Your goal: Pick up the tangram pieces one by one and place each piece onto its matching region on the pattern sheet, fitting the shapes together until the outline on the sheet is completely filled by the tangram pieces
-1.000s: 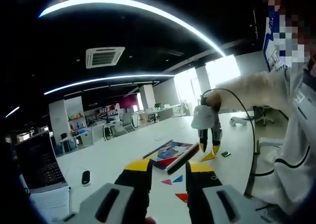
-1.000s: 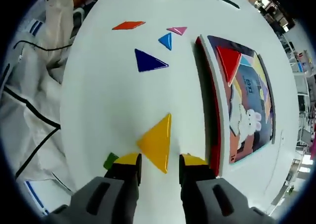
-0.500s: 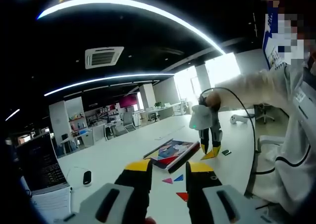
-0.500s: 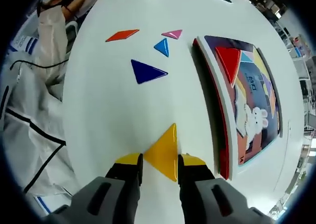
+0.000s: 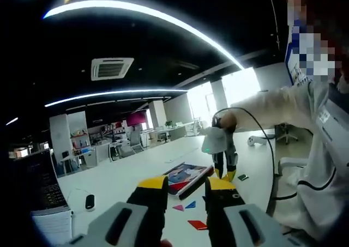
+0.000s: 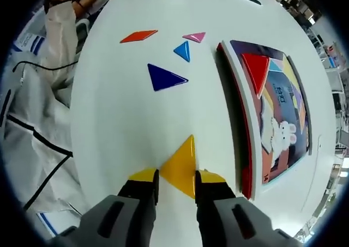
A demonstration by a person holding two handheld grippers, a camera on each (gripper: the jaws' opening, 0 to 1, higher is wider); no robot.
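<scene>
Yellow triangle (image 6: pixel 180 168): flat, glossy, plain yellow; lying on the white table (image 6: pixel 120 127), between the two jaws of the right gripper (image 6: pixel 177 177).
Right gripper: jaws drawn in narrow, yellow tips touching or all but touching the triangle's two sides; cannot tell whether lifted off the table.
Pointing: sharp tip of the yellow triangle away from the gripper in the right gripper view, long axis along the jaws.
Pattern sheet (image 6: pixel 275 108): board with a white rabbit picture and a red edge, to the right of the yellow triangle in the right gripper view; red triangle (image 6: pixel 255 70) already lying at its far end.
Loose pieces: dark blue triangle (image 6: pixel 165 76), small blue triangle (image 6: pixel 183 50), pink piece (image 6: pixel 194 37) and orange piece (image 6: pixel 138 36), spread on the table beyond the yellow triangle, apart from each other.
Open room: bare white table between the yellow triangle and the dark blue triangle; table edge curving along the left of the right gripper view, a person's white sleeve (image 6: pixel 38 110) past it.
Left gripper (image 5: pixel 186 190): raised above the table, jaws close together with a narrow gap, nothing seen between them.
Left gripper view: right gripper (image 5: pixel 224 175) low over the table beside the pattern sheet (image 5: pixel 188 176).
</scene>
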